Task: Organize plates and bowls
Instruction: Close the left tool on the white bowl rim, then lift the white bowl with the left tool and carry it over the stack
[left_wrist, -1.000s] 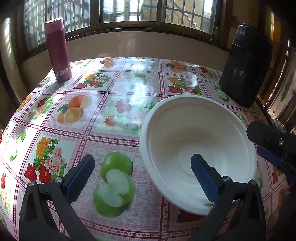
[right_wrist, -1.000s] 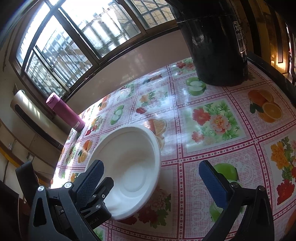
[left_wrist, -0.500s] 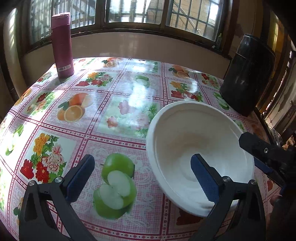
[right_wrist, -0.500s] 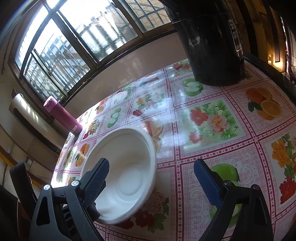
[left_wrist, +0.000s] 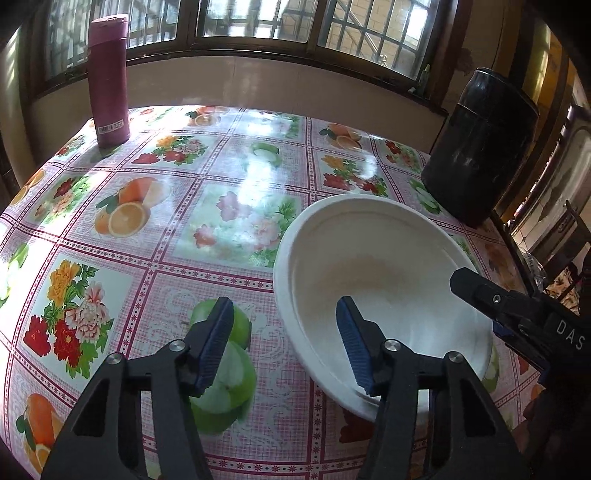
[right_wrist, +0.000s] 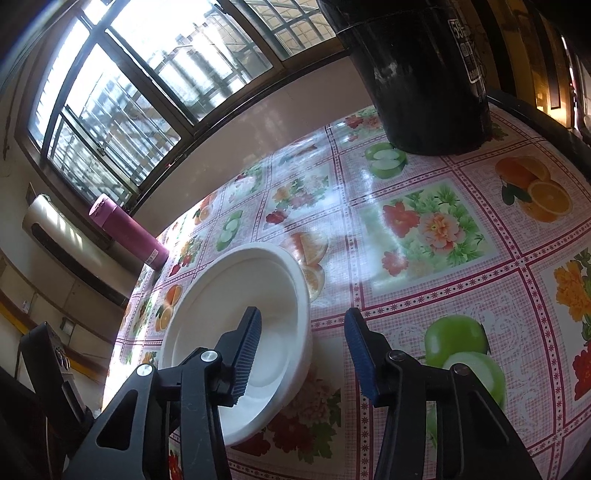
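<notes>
A white bowl (left_wrist: 380, 273) sits on the fruit-patterned tablecloth, right of centre in the left wrist view; it also shows in the right wrist view (right_wrist: 236, 288) at lower left. My left gripper (left_wrist: 286, 343) is open, its jaws straddling the bowl's near-left rim, one finger inside the bowl and one outside. My right gripper (right_wrist: 303, 350) is open and straddles the bowl's right rim, left finger inside. Its tip shows in the left wrist view (left_wrist: 491, 295) over the bowl's right edge. Neither pinches the rim.
A pink bottle (left_wrist: 109, 79) stands at the far left corner of the table. A tall black cylinder (left_wrist: 480, 147) stands at the far right, close behind the bowl. The table's right edge (left_wrist: 506, 236) lies just beyond the bowl. A window wall backs the table.
Both grippers have narrowed their jaws from wide open to partly closed around the bowl's rim. The left view has drawn back slightly; the bowl has stayed put.
</notes>
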